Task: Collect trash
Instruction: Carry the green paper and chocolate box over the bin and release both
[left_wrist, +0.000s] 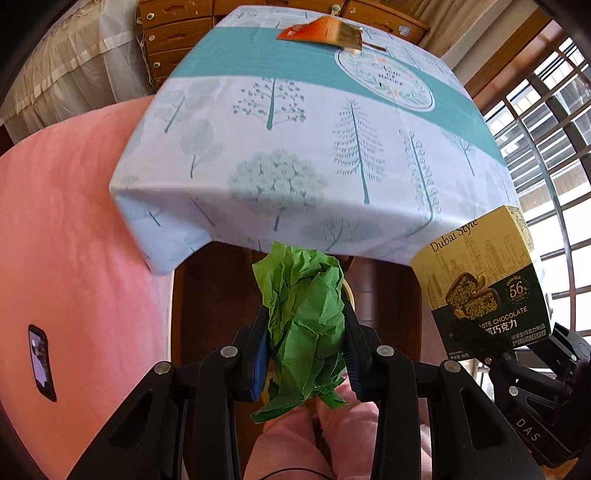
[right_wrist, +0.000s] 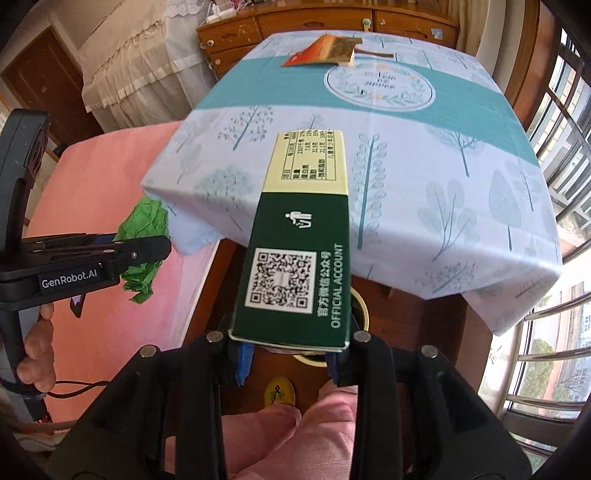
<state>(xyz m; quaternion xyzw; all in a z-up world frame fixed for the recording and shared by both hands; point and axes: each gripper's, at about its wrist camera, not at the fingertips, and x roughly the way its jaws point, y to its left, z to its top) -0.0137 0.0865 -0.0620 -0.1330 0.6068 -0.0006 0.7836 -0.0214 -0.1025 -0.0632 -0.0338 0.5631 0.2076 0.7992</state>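
Observation:
My left gripper is shut on a crumpled green paper ball, held in the air in front of the table's near edge; it also shows in the right wrist view. My right gripper is shut on a green and yellow chocolate box, which also shows at the right of the left wrist view. An orange and gold wrapper lies at the far end of the table, also seen in the right wrist view.
The table has a tree-print cloth. A round bin rim shows below the box, on the wood floor under the table edge. A pink bed with a phone lies left. A wooden dresser stands behind, windows at the right.

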